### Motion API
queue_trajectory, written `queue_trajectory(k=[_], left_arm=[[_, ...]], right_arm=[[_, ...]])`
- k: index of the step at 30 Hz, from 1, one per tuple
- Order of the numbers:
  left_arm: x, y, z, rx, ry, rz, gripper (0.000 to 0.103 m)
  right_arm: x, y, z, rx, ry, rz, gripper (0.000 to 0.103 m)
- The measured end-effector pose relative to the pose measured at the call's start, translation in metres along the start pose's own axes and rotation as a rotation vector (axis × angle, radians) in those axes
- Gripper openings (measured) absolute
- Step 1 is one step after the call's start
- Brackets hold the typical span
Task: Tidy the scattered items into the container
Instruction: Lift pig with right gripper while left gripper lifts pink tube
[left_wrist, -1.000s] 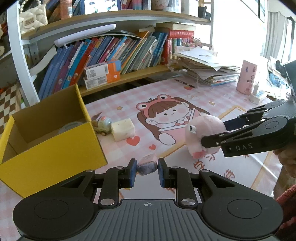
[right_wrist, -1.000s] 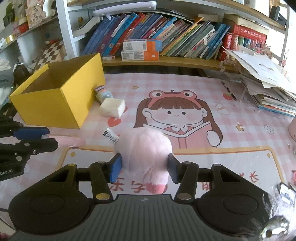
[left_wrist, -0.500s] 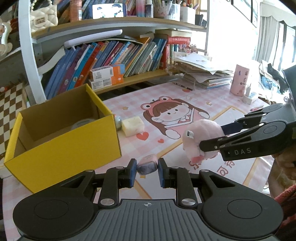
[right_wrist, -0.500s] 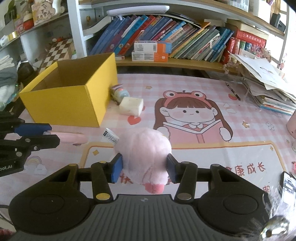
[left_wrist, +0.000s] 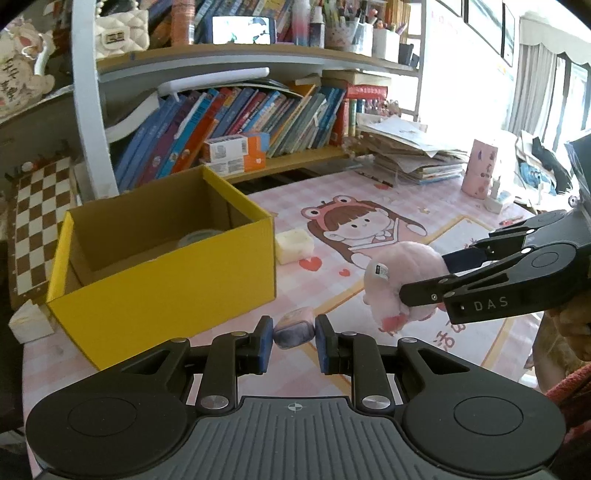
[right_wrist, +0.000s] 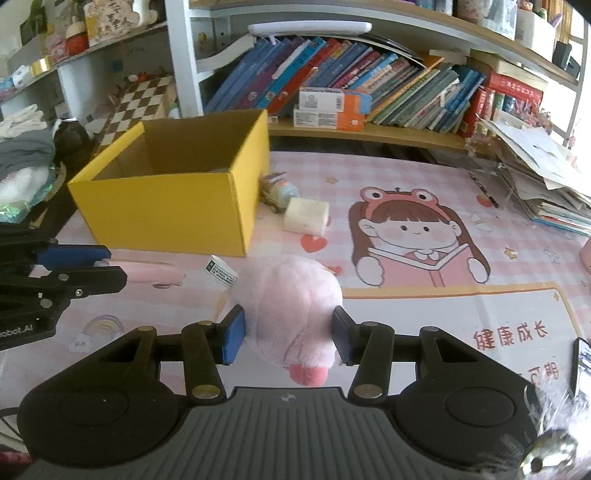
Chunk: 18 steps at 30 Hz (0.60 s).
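Observation:
An open yellow cardboard box (left_wrist: 166, 284) stands on the pink mat, left of both grippers. My left gripper (left_wrist: 293, 334) is shut on a small pink item (left_wrist: 293, 325), just in front of the box's near right corner. In the right wrist view that left gripper (right_wrist: 116, 265) shows at the left edge, the pink item (right_wrist: 151, 275) sticking out of it. My right gripper (right_wrist: 288, 334) is shut on a pink plush toy (right_wrist: 288, 295) with a white tag, held above the mat. The yellow box (right_wrist: 177, 199) lies ahead to its left. A flat round thing (left_wrist: 199, 236) lies inside the box.
A white block (right_wrist: 306, 216) and a small toy car (right_wrist: 279, 190) lie on the mat by the box's right side. Bookshelves (left_wrist: 240, 122) run along the back. A stack of papers (left_wrist: 413, 155) and a pink cup (left_wrist: 480, 166) stand at the far right.
Both grippers have carried their items toward the yellow box, which now looks nearer in both views. Neither grip has changed.

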<state>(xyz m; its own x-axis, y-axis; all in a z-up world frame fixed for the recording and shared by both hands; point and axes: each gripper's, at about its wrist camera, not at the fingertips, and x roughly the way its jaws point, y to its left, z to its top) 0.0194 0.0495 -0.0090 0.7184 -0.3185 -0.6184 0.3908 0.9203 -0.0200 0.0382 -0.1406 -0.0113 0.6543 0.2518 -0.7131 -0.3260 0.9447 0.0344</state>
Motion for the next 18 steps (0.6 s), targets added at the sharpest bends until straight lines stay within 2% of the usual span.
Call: queue_trajectory(k=[18], left_arm=[[-0.035,0.040,-0.008,-0.061,-0.070,0.037,0.023]], right_arm=[[-0.002,0.050,0.019,-0.068,-0.024,0.071,0.046]])
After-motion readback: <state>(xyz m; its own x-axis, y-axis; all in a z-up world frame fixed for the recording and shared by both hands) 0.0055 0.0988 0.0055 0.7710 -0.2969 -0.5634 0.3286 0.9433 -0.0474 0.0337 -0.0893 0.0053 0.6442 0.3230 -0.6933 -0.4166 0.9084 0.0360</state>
